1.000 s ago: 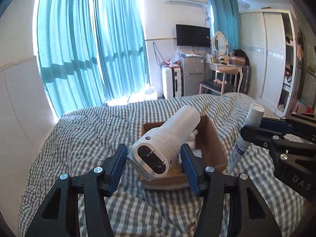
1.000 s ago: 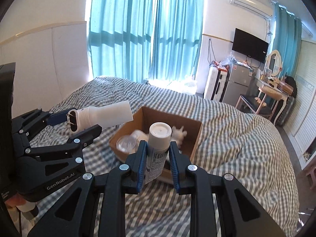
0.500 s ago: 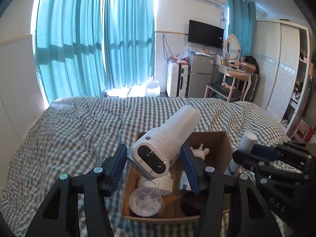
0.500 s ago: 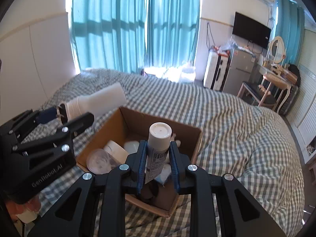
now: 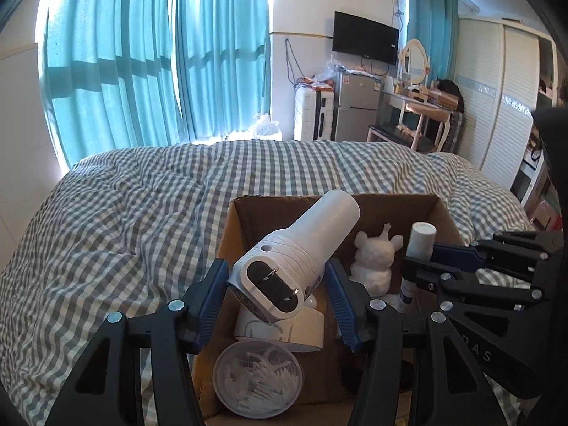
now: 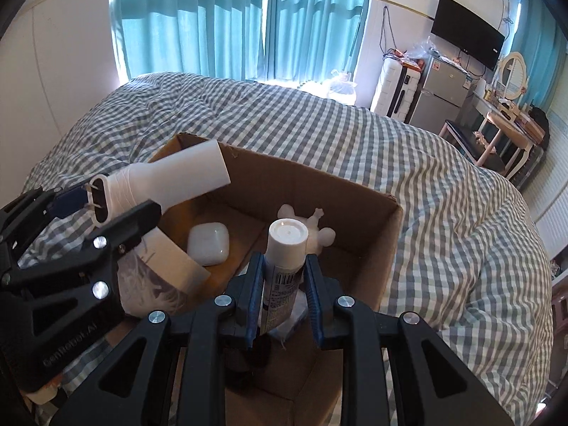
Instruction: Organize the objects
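My left gripper (image 5: 277, 294) is shut on a white lint-shaver-like device (image 5: 298, 259) and holds it over the open cardboard box (image 5: 245, 213) on the bed. My right gripper (image 6: 284, 284) is shut on a white tube (image 6: 284, 269) with a flat cap, held upright over the box's near right part; it also shows in the left wrist view (image 5: 415, 259). Inside the box lie a white plush figure (image 5: 372, 259), a tape roll (image 5: 280, 330), a round clear tub of cotton swabs (image 5: 257, 376) and a white earbud case (image 6: 207, 243).
The box (image 6: 355, 206) sits on a grey-checked duvet (image 6: 443, 213). Teal curtains (image 5: 159, 56) hang behind the bed. A fridge, suitcase, dressing table and wardrobe stand at the far right.
Both grippers have moved forward and down over the box with their objects. The box's inside now fills the lower view; both grips are unchanged.
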